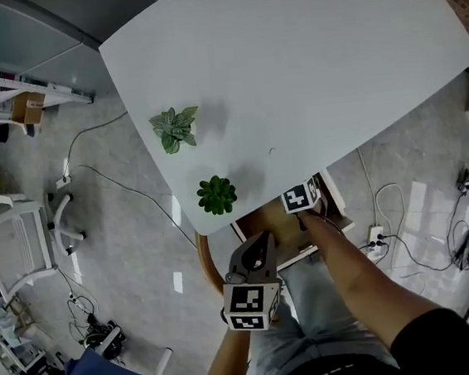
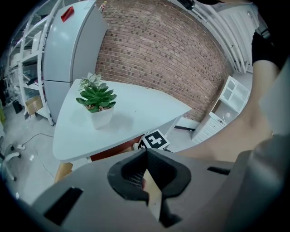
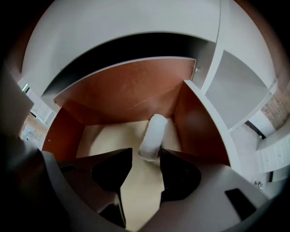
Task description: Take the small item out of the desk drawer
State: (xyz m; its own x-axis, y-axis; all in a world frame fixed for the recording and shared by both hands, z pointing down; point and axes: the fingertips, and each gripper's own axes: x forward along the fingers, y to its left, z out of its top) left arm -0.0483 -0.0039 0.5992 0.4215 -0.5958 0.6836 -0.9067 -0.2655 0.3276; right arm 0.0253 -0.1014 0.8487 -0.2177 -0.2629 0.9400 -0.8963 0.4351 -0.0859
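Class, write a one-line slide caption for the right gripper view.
Open right gripper inside the drawer, poised at the near end of a white roll lying on the drawer floor.

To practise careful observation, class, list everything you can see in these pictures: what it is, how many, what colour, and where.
table: one, white, centre of the head view
plants: two, green, in white pots, near the table's left edge
drawer: one, brown walls, pale floor, open under the table
roll: one, white, lying in the drawer by its right wall
chair: one, white, on the floor at left
cables: several, dark, on the floor either side of the table
brick wall: one, red-brown, behind the table
left gripper: one, grey, shut, held outside the drawer
right gripper: one, grey, open, inside the drawer, roll just ahead of it
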